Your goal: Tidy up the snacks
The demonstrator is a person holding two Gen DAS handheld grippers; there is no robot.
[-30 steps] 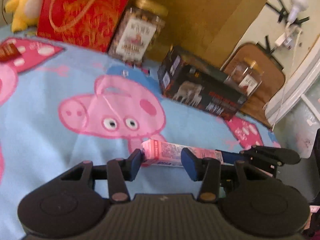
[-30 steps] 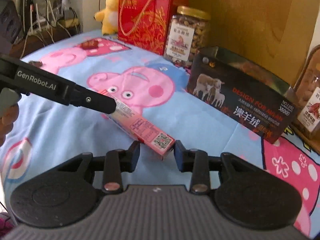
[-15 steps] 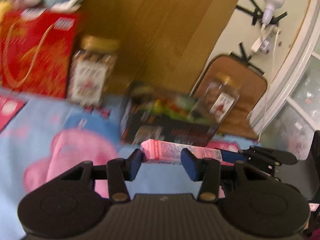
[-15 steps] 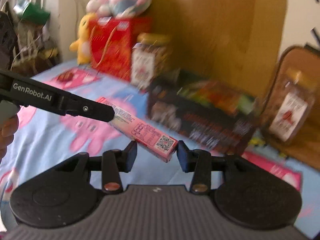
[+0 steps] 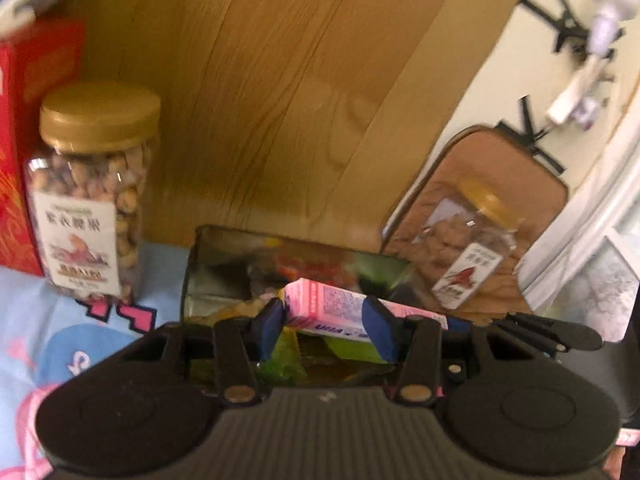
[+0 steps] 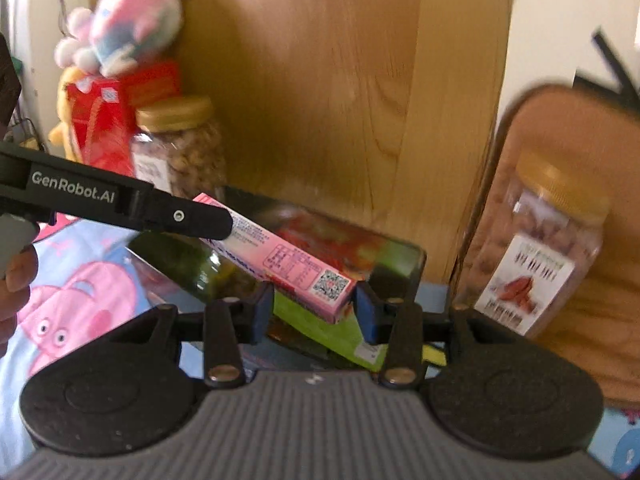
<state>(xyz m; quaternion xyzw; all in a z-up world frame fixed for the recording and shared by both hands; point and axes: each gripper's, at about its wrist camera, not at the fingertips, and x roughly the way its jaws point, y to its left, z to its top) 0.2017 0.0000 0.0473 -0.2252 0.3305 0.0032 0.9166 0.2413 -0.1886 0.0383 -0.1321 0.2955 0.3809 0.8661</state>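
Note:
A long pink snack box point(image 5: 332, 308) hangs level over an open black box point(image 5: 192, 272) filled with colourful snack packets. My left gripper point(image 5: 324, 320) is shut on one end of it, blue pads pressed to both sides. In the right wrist view the same pink snack box point(image 6: 288, 260) slants down from the left gripper point(image 6: 224, 224) to my right gripper point(image 6: 314, 312). The right jaws are opening, with the QR-code end between them and the pads hardly touching it. The black box point(image 6: 416, 256) lies right beneath.
A gold-lidded nut jar point(image 5: 88, 200) and a red gift box point(image 5: 16, 160) stand left of the black box. A second jar point(image 6: 540, 248) leans on a brown cushion at the right. A wooden board point(image 5: 280, 100) rises close behind. A hand point(image 6: 12, 280) holds the left tool.
Both grippers carried the pink snack box up off the cartoon-pig blanket and forward, so it now hangs over the open black box. The right jaws have spread a little.

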